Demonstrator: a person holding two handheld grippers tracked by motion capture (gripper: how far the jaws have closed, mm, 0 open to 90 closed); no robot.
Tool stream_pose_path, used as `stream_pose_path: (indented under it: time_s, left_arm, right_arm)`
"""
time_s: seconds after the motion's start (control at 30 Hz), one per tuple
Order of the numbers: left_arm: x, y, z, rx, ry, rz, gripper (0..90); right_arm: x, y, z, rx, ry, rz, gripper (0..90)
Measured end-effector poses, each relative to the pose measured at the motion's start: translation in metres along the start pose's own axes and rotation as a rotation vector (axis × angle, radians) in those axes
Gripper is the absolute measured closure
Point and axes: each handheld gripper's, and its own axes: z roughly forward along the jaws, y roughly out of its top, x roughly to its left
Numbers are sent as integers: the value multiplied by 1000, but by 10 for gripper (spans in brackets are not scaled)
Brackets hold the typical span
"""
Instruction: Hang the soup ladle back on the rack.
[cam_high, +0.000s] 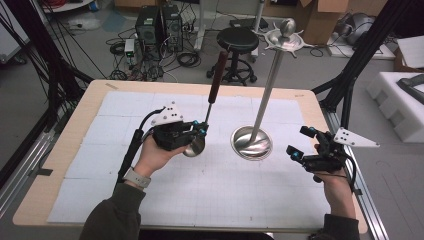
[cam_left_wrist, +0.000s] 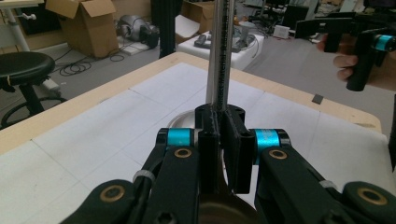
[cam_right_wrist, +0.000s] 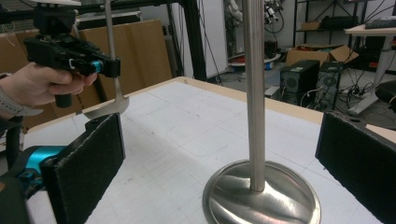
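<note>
Two claws: left claw (cam_high: 200, 128) grips ladle (cam_high: 212, 102), right claw (cam_high: 301, 142) open beside stand (cam_high: 251, 142)

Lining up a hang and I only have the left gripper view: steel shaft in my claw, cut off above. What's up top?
Observer: The ladle ends in a brown handle, standing upright above the left claw.
Operator: Where's the rack head?
Observer: In the high view, the stand has a ring of hooks at its top, to the right of the handle and apart from it.
Operator: Right claw in the way?
Observer: No. The right claw is open, to the right of the stand's base and touching nothing.
</note>
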Motion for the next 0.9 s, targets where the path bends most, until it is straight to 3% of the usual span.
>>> stream_pose_path:
  time_s: [0.23,0.5,0.9]
  left_arm:
    - [-1,11,7,2,-2,19,844]
    - [-11,33,20,11,-14,51,844]
    - [-21,45,37,30,-1,69,844]
  right_arm:
    - [0,0,0,-1,7,0,0]
    - [1,0,0,-8,13,-1,0]
    - [0,1,-3,-21,16,3,0]
